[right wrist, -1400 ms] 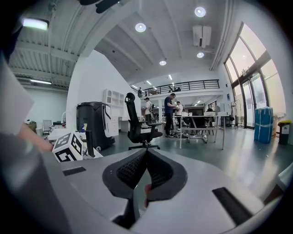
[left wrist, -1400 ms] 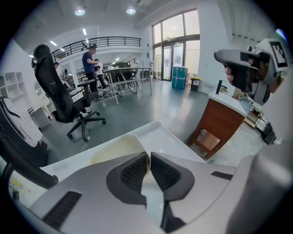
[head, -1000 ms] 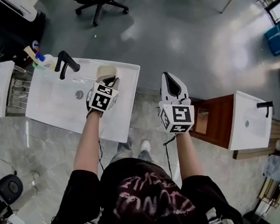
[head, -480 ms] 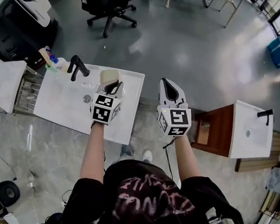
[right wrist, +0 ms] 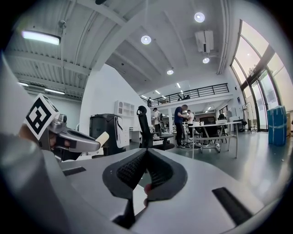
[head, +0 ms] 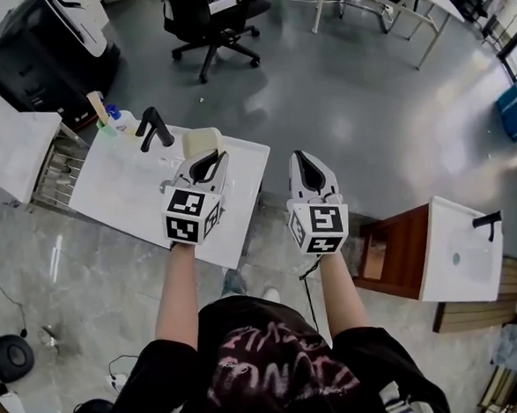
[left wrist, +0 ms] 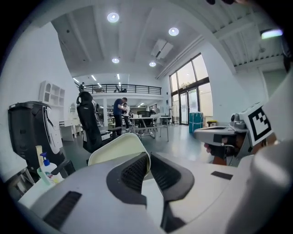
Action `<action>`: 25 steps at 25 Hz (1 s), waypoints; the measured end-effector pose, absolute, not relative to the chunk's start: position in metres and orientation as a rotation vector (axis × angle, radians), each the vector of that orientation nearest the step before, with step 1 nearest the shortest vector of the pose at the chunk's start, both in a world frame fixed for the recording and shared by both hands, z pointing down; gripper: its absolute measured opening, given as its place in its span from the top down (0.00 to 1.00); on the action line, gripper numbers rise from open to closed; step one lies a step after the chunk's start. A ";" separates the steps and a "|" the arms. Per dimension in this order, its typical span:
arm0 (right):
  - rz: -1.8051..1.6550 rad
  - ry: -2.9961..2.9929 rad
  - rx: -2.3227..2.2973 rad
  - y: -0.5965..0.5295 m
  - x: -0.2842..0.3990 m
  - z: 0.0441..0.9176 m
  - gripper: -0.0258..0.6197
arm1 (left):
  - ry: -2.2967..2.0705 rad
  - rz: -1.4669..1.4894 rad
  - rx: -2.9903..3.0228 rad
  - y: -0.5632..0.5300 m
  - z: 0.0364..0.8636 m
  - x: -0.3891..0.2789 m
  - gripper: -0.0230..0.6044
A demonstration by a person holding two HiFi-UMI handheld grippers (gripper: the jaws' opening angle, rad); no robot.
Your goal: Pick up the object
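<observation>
Left gripper (head: 206,158), fingers tight on cream object (head: 201,141), higher off white counter (head: 124,180); right gripper (head: 300,157) fingers together.

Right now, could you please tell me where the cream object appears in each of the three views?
Head view: the cream object is upper centre-left, clamped between the jaws of the left gripper.
Left gripper view: the cream object is centre-left, sticking out beyond the jaws.
Right gripper view: the cream object is left of centre, a small tip past the left gripper.
Shared landmark: the black office chair, seen in all three views.
</observation>
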State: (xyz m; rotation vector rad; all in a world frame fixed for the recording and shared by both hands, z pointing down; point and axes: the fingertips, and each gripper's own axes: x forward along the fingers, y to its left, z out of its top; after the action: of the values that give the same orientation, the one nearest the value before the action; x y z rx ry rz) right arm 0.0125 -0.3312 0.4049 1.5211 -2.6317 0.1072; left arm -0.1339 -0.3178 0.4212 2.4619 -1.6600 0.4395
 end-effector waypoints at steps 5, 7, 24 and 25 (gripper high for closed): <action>0.078 -2.649 1.517 -0.323 0.017 0.393 0.94 | -1.734 0.346 2.474 -0.300 0.391 -0.132 0.90; 0.065 -2.656 1.517 -0.319 0.018 0.388 0.94 | -1.758 0.309 2.480 -0.293 0.380 -0.131 0.90; -0.002 -2.704 1.502 -0.289 0.024 0.363 0.94 | -1.878 0.196 2.523 -0.246 0.339 -0.121 0.90; -0.003 -2.705 1.499 -0.288 0.023 0.362 0.94 | -1.884 0.187 2.519 -0.244 0.338 -0.122 0.90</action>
State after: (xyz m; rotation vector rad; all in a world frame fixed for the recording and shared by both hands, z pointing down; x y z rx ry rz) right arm 0.0231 -0.2876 0.3621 1.4992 -2.7052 -0.0031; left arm -0.1221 -0.2439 0.3376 2.5189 -1.8837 0.1874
